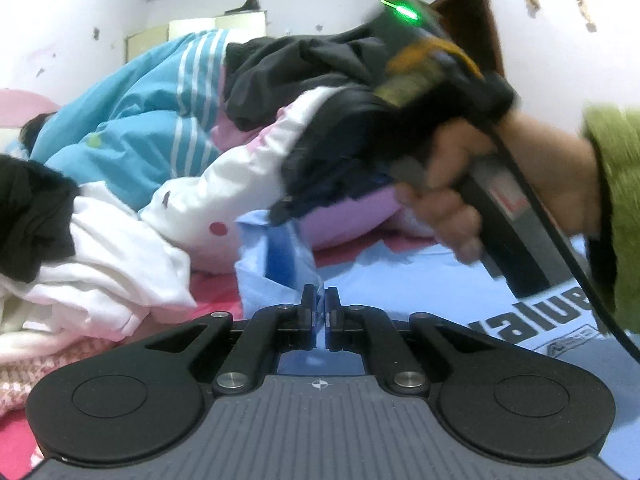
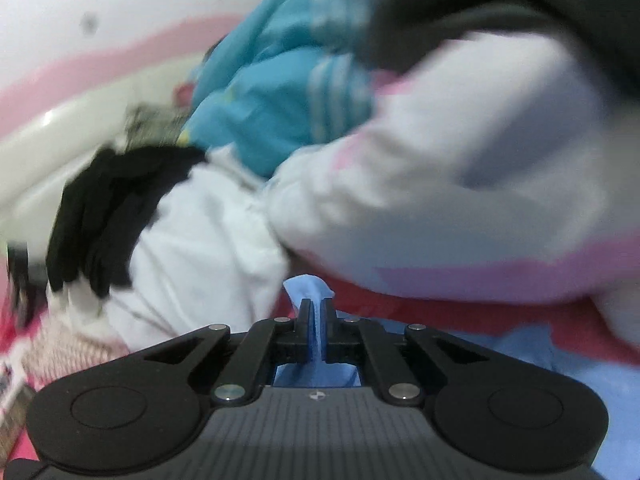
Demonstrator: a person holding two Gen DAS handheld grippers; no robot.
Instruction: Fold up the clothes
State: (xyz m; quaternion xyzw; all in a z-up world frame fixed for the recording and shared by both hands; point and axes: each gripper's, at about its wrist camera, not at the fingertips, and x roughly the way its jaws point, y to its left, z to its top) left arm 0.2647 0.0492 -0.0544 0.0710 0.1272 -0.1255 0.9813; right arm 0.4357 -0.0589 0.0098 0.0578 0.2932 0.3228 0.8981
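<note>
A: Where's the garment being folded?

B: The light blue T-shirt (image 1: 460, 280) lies spread on the bed (image 1: 216, 292), running from the centre out toward four o'clock in the left wrist view, dark lettering showing on it. One bunched part of it stands up at the centre.

A: And the tongs?

B: Both pairs are pressed together on that blue cloth. The left tongs (image 1: 320, 314) pinch a fold of it at six o'clock in their own view. The right tongs (image 2: 317, 320) pinch another edge, the cloth poking up between the fingers.

A: So how far along?

B: Early, I'd judge. The shirt is gripped at two points but I see no finished fold; the lifted part is crumpled.

A: What else waits?

B: A pile behind it, from nine to one o'clock: a white and pink jacket (image 1: 248, 168), a turquoise jacket with white stripes (image 1: 160, 120), a black garment (image 1: 304, 68) on top, and another dark piece (image 1: 32, 220) at nine. All unfolded, so most of the job remains.

A: The person?

B: A hand (image 1: 492, 172) in a green sleeve (image 1: 616, 200) holds the right grip at three o'clock.
</note>
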